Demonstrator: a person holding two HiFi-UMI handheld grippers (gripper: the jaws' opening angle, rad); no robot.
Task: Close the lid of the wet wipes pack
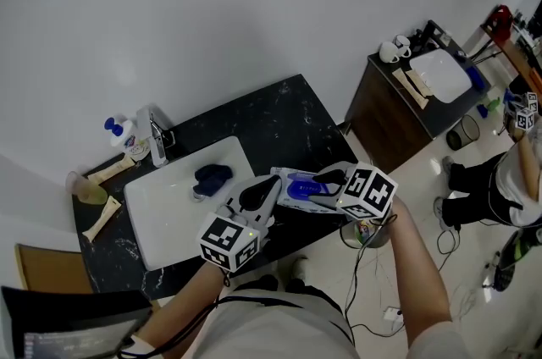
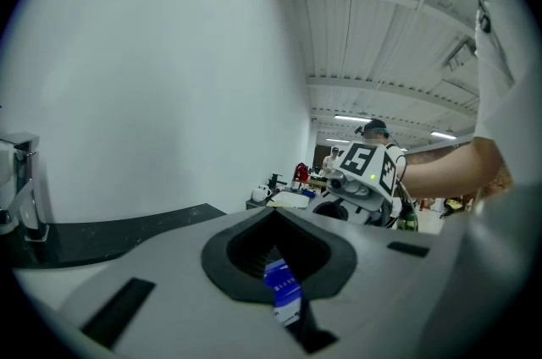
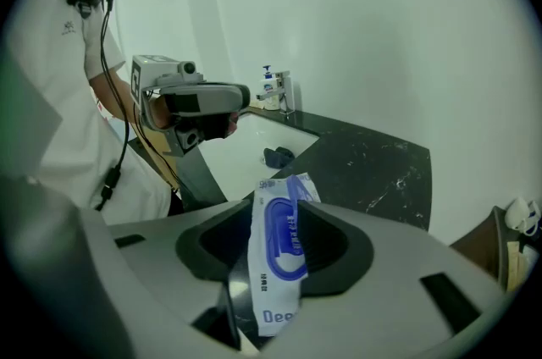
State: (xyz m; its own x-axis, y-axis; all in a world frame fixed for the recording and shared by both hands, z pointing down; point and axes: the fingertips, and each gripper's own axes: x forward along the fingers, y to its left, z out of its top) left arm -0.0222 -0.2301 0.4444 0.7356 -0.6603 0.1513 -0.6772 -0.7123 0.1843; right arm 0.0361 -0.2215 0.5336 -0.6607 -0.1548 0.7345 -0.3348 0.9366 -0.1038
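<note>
The wet wipes pack (image 1: 298,190) is white with a blue oval lid (image 3: 286,240) and is held above the black counter's front edge. My left gripper (image 1: 268,191) is shut on the pack's left end; only a blue and white sliver of the pack (image 2: 284,291) shows between its jaws. My right gripper (image 1: 322,179) is shut across the pack's right part. In the right gripper view the pack (image 3: 273,298) stands on edge between the jaws, and the lid looks flat against it. Each gripper sees the other: the right one (image 2: 364,176), the left one (image 3: 191,100).
A white sink (image 1: 161,218) holding a dark blue cloth (image 1: 212,176) is set into the black counter (image 1: 279,124). A faucet (image 1: 156,137) and a soap bottle (image 1: 120,130) stand behind it. A dark side cabinet (image 1: 398,107) carries a white tray. Another person (image 1: 500,179) is at the right.
</note>
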